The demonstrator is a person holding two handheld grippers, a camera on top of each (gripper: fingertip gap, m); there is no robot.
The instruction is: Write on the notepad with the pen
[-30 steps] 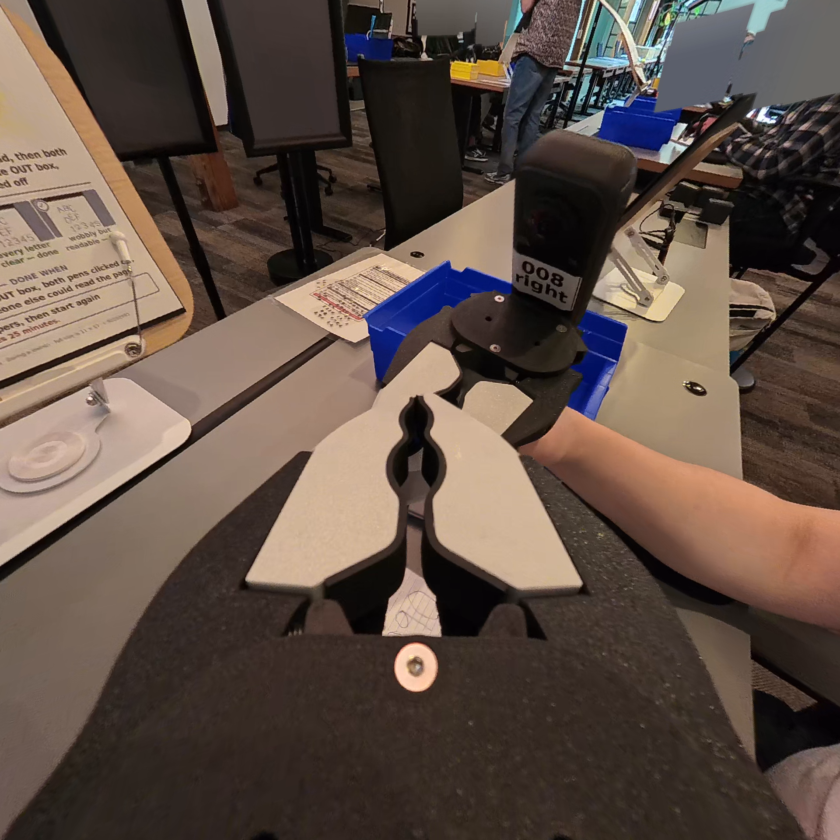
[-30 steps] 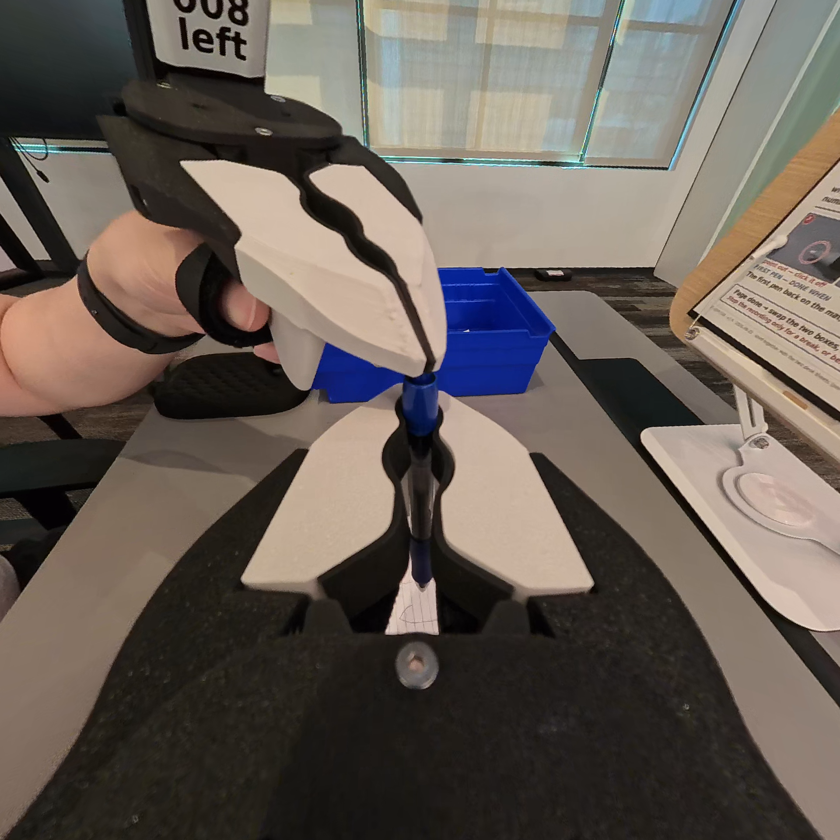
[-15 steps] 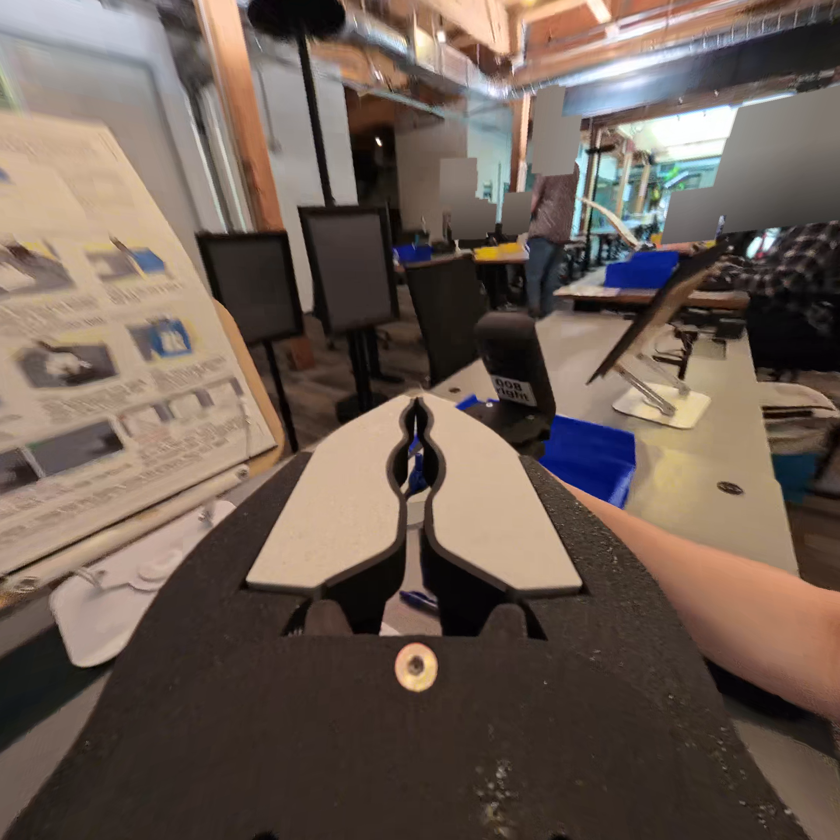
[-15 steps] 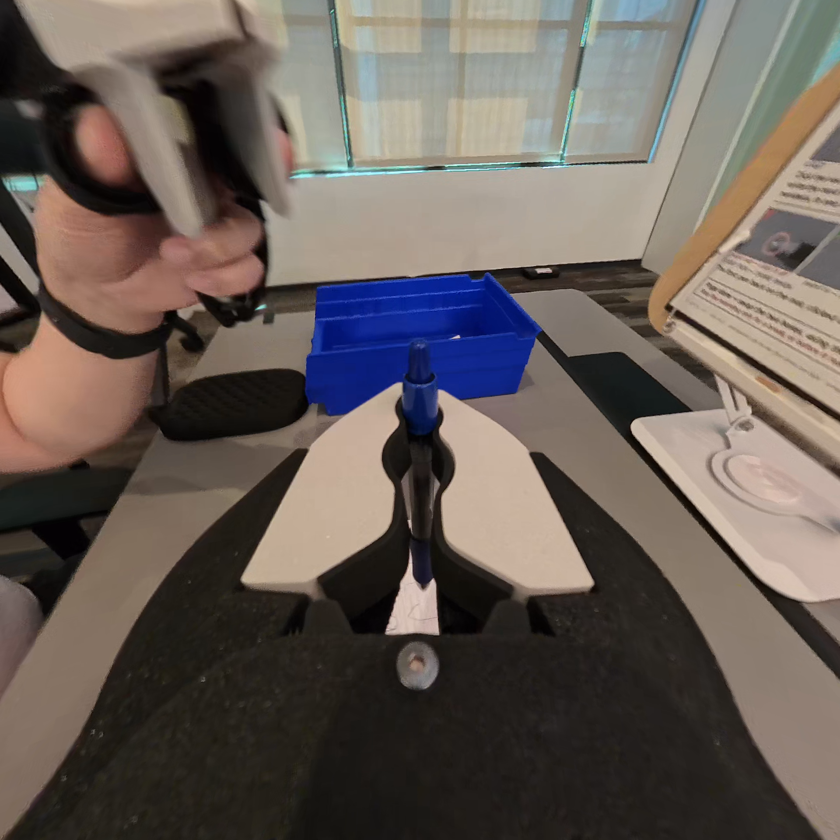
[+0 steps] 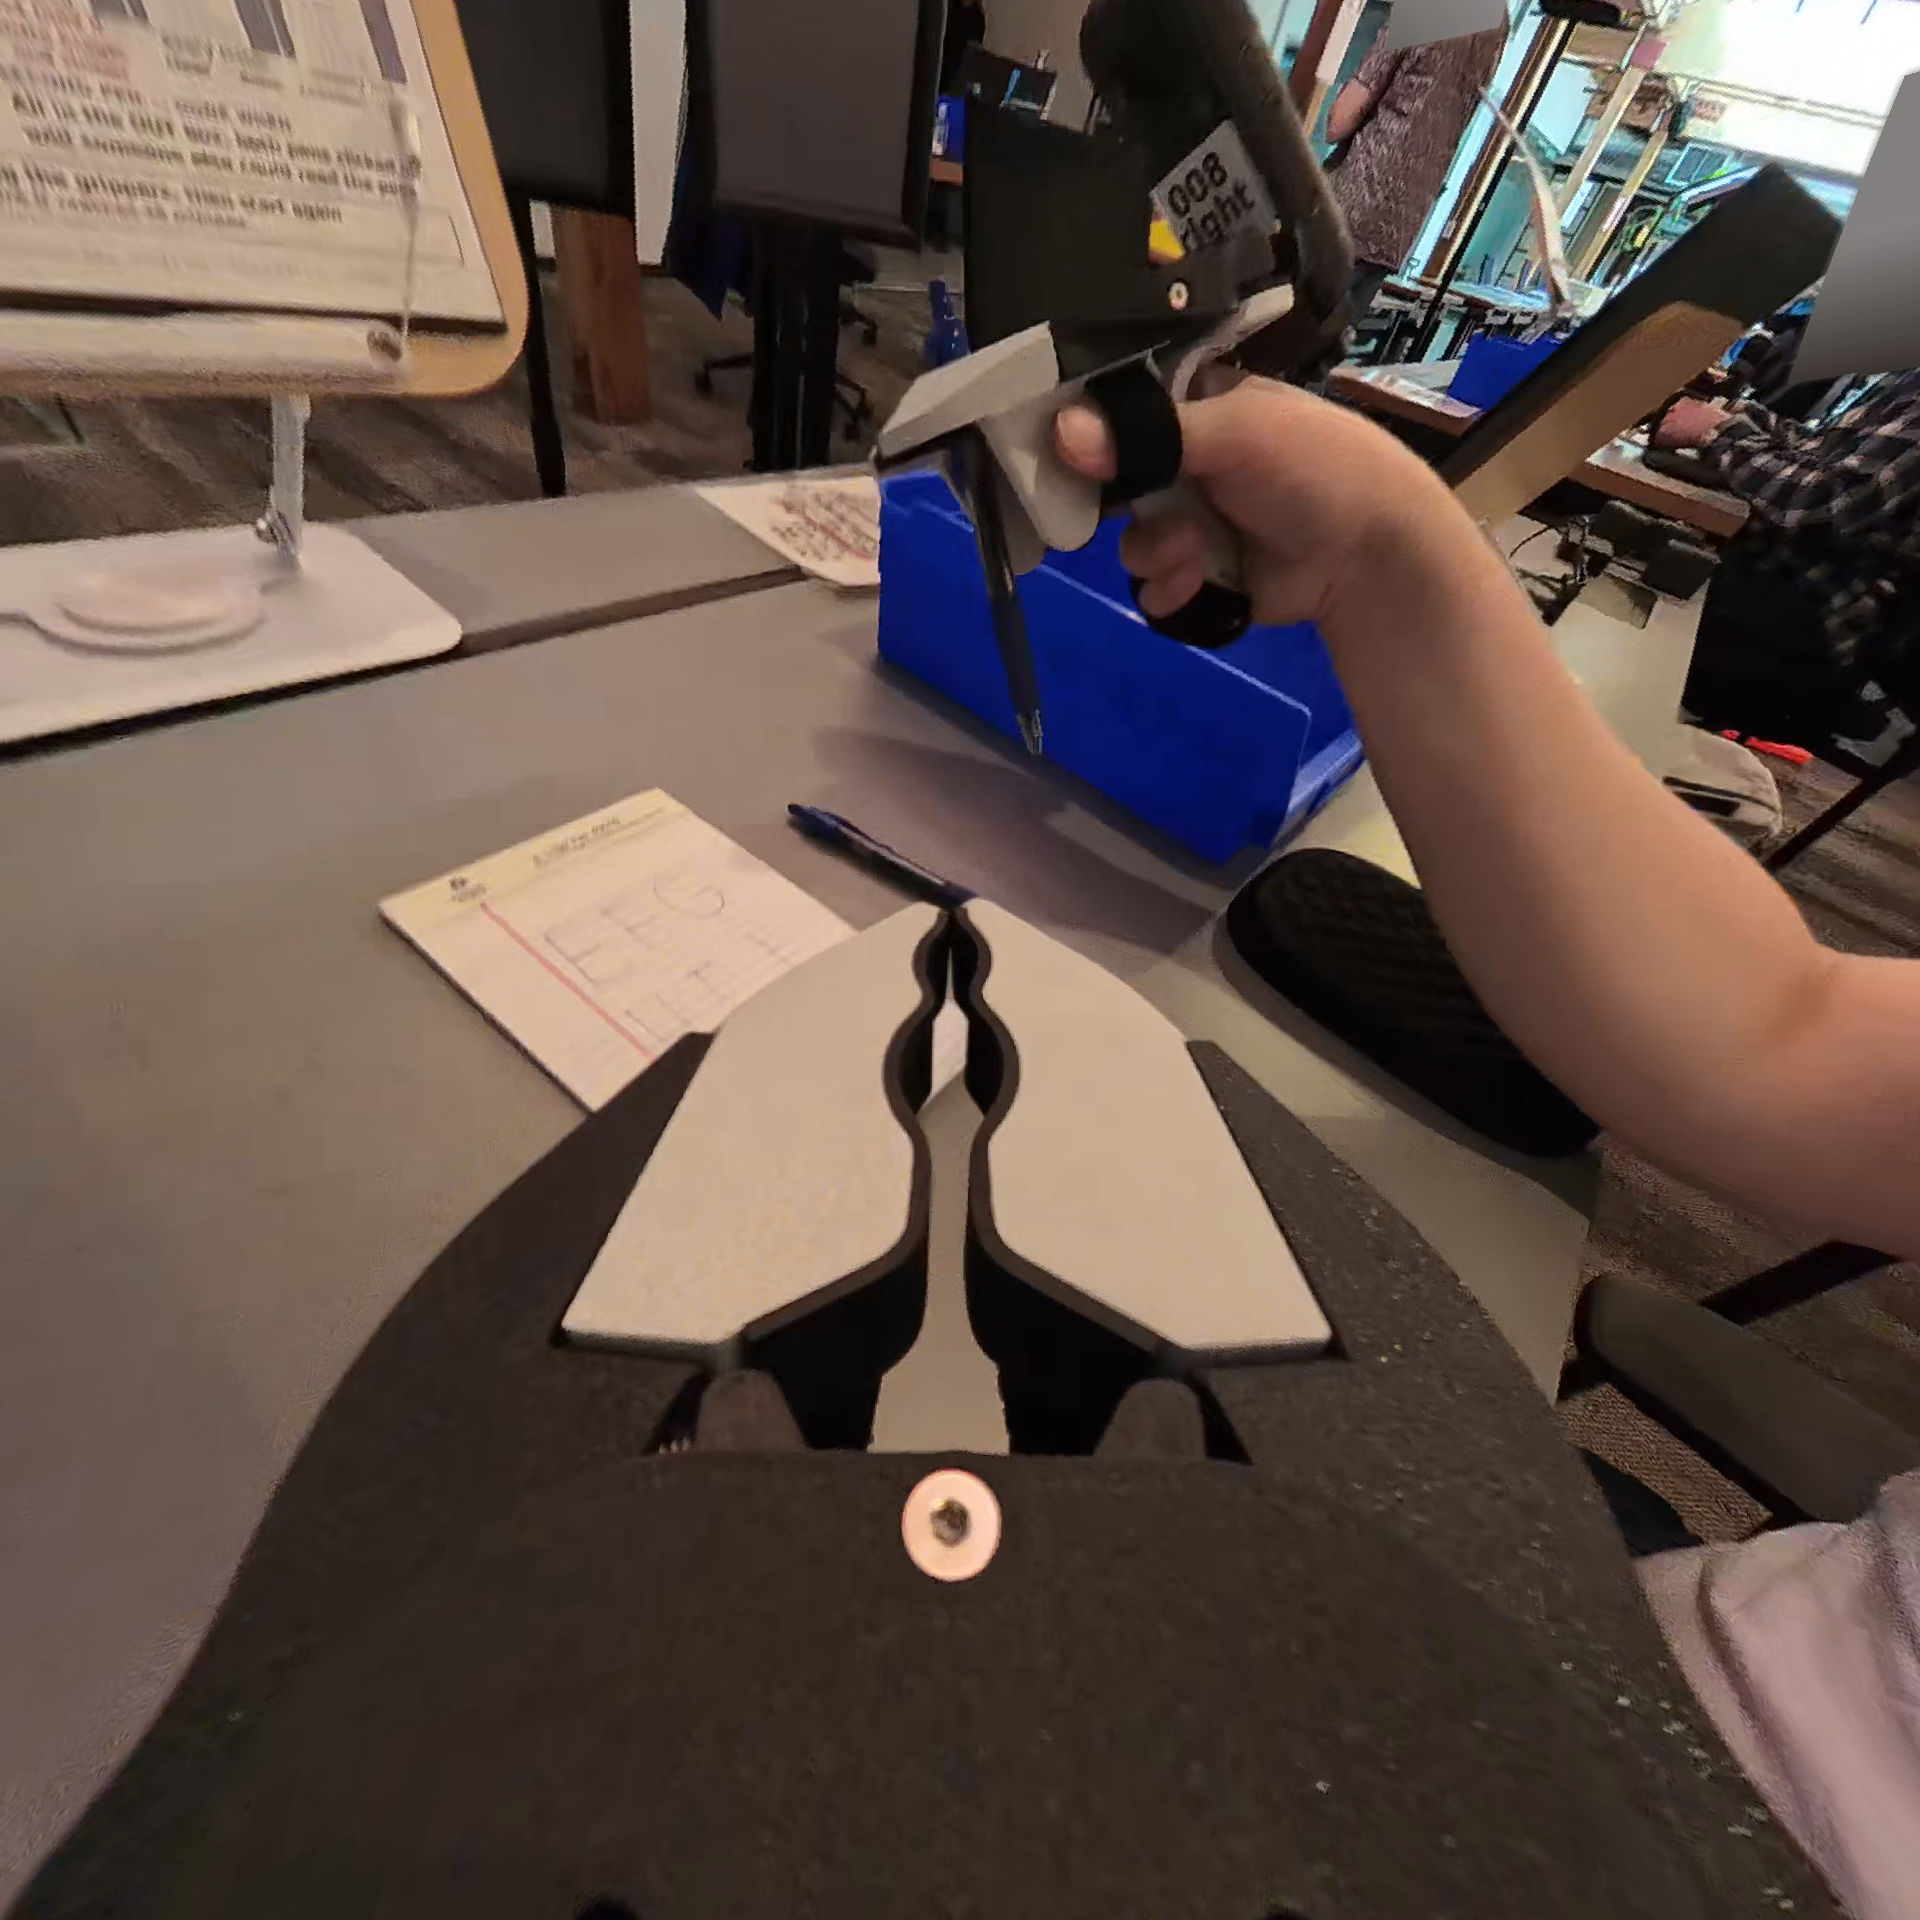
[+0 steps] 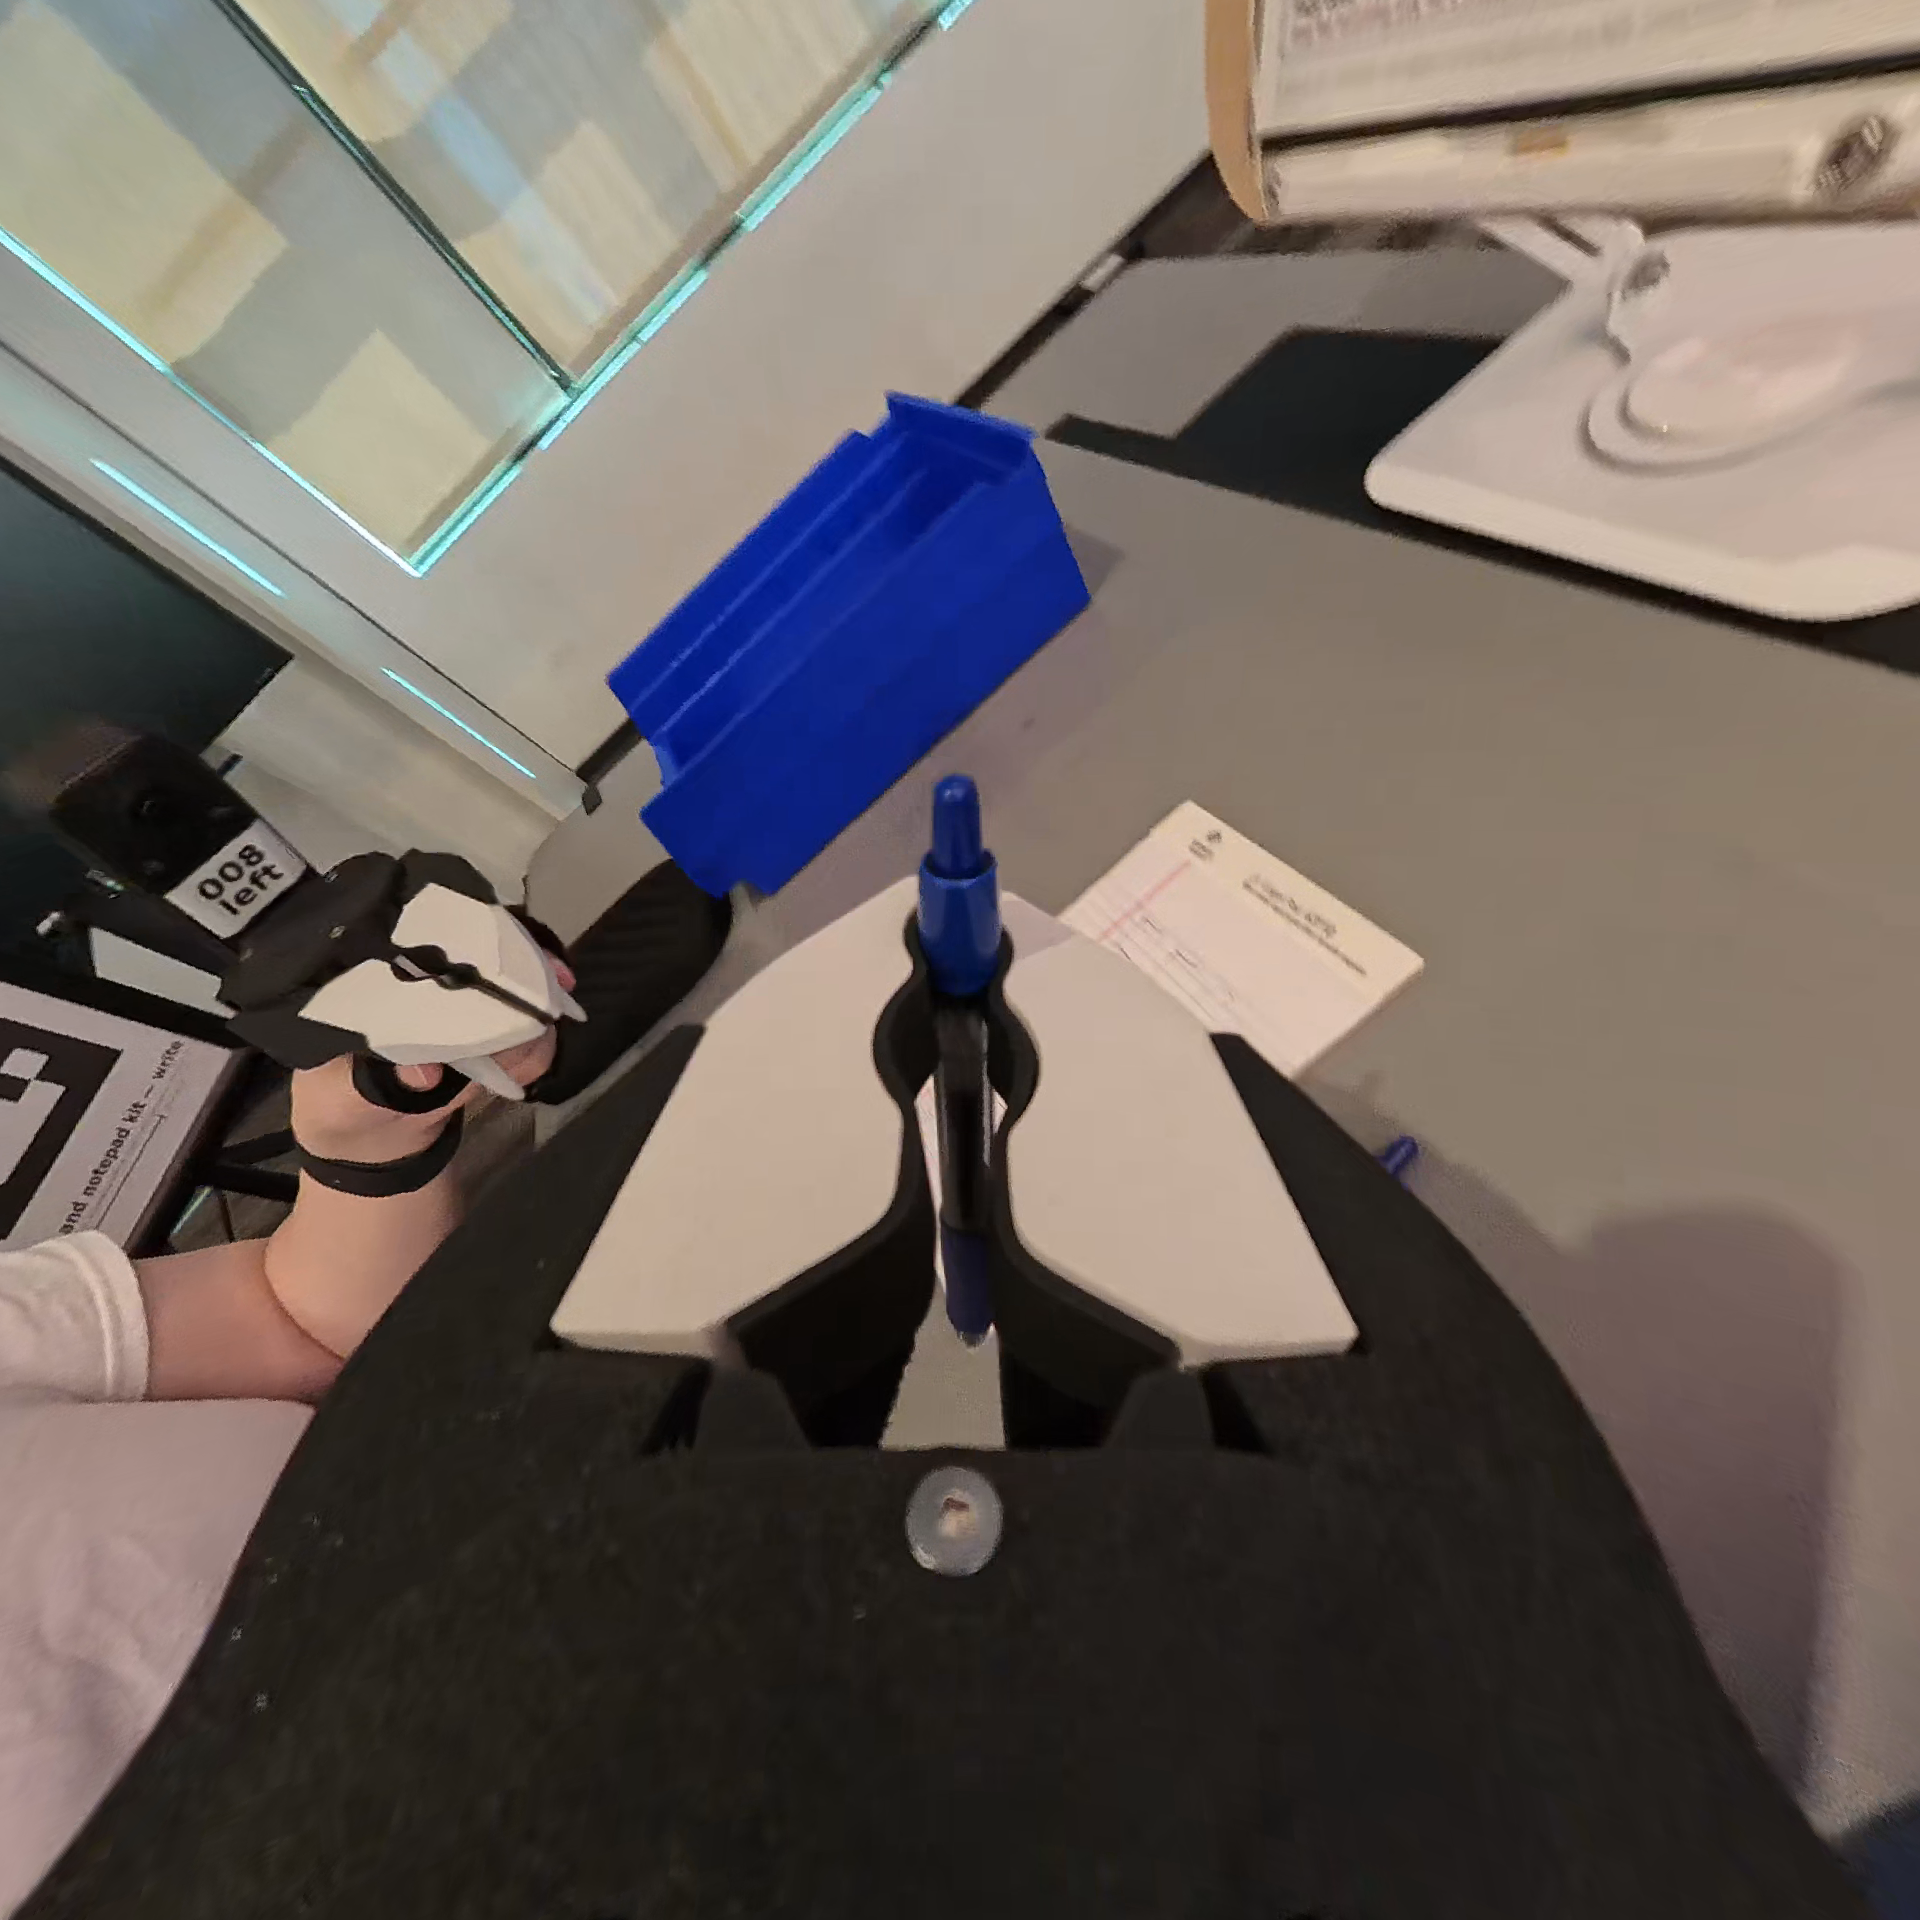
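The white lined notepad [image 5: 623, 935] lies flat on the grey table [image 5: 208, 1039] and bears some blue pen marks; it also shows in the right wrist view [image 6: 1257, 935]. My right gripper [image 6: 956, 914] is shut on a blue pen [image 6: 954, 831] held upright. In the left wrist view this right gripper [image 5: 935, 436] is raised above the table with the pen [image 5: 1008, 623] pointing tip-down in front of the blue bin, clear of the pad. My left gripper [image 5: 951, 914] is shut and empty, low over the pad's near corner. A second blue pen [image 5: 873, 852] lies on the table beside the pad.
A blue bin [image 5: 1122, 675] stands behind the pad. A black wrist rest [image 5: 1392, 987] lies near the table's edge. A white stand [image 5: 208, 623] with an instruction board is at the left. A printed sheet [image 5: 821, 514] lies farther back. My hands' fingertips stand some 20 cm from each other.
My left gripper has left the top of the held pen and drawn back and down toward the table. My right gripper has lifted and tilted with the pen, off the pad.
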